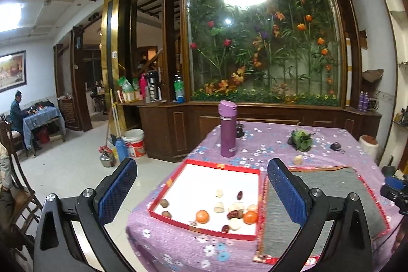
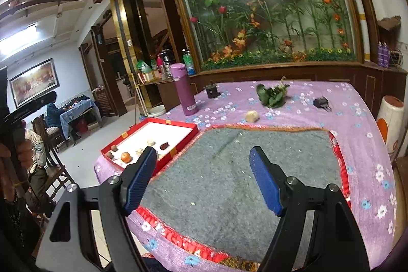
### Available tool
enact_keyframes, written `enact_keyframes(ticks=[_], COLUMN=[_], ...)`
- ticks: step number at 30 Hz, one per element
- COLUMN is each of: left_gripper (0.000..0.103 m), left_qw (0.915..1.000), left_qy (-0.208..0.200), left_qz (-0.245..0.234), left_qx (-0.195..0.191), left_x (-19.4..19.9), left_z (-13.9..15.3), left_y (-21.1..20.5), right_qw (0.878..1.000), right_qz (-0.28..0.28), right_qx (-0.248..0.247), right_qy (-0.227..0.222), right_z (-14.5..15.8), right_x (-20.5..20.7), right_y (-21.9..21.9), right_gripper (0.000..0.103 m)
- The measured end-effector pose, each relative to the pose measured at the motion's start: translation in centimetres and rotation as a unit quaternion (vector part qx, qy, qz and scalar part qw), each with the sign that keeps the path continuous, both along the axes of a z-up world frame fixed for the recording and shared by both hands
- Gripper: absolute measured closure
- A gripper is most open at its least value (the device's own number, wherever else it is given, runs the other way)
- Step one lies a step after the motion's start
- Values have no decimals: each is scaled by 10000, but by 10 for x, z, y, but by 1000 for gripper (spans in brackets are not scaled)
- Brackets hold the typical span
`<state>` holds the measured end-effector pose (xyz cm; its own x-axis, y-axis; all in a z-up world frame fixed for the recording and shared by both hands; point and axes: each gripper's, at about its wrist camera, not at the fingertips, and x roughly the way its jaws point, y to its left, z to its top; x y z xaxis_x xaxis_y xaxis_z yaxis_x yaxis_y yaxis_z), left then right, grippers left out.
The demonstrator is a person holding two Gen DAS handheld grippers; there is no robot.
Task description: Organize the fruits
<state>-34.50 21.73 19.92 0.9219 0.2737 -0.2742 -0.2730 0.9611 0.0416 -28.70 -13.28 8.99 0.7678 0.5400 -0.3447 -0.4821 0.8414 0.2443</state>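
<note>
A red-rimmed white tray (image 1: 257,198) lies on the purple flowered tablecloth and holds two oranges (image 1: 202,216), dark red dates (image 1: 234,214), brown round fruits (image 1: 164,203) and pale pieces (image 1: 219,207). My left gripper (image 1: 201,171) hovers open above the tray's near side, nothing between its fingers. The right wrist view shows the same tray (image 2: 187,135) at the left, one orange (image 2: 125,157) visible in it. My right gripper (image 2: 202,157) stands open over a grey mat (image 2: 229,182). One pale fruit (image 2: 251,116) lies on the cloth beyond the mat.
A purple flask (image 1: 227,129) stands behind the tray. Leafy greens (image 2: 272,93), a small dark pot (image 2: 212,91) and a key fob (image 2: 321,102) lie further back. A wooden cabinet with a flower display backs the table. Chairs and a seated person (image 1: 17,114) are at the left.
</note>
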Motion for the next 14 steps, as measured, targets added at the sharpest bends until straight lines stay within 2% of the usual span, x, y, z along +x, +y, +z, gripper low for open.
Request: enact_keyframes(ticks=[4, 9, 11, 14], left_gripper=[1, 1, 1, 1], left_qw=[10000, 9996, 9998, 9997], left_qy=[35, -154, -190, 77], left_qz=[-39, -189, -47, 87], left_qx=[-72, -147, 5, 198], left_x=[2, 2, 8, 24], left_z=[-1, 0, -5, -21], left_y=[-2, -3, -7, -12], right_qw=[9997, 9993, 9992, 9994], right_qz=[163, 331, 371, 341], right_qx=[-31, -14, 2, -44], right_qy=[-160, -175, -136, -85], right_z=[10, 11, 9, 4], right_x=[-1, -2, -1, 0], right_y=[16, 32, 37, 39], right_gripper=[26, 26, 26, 26])
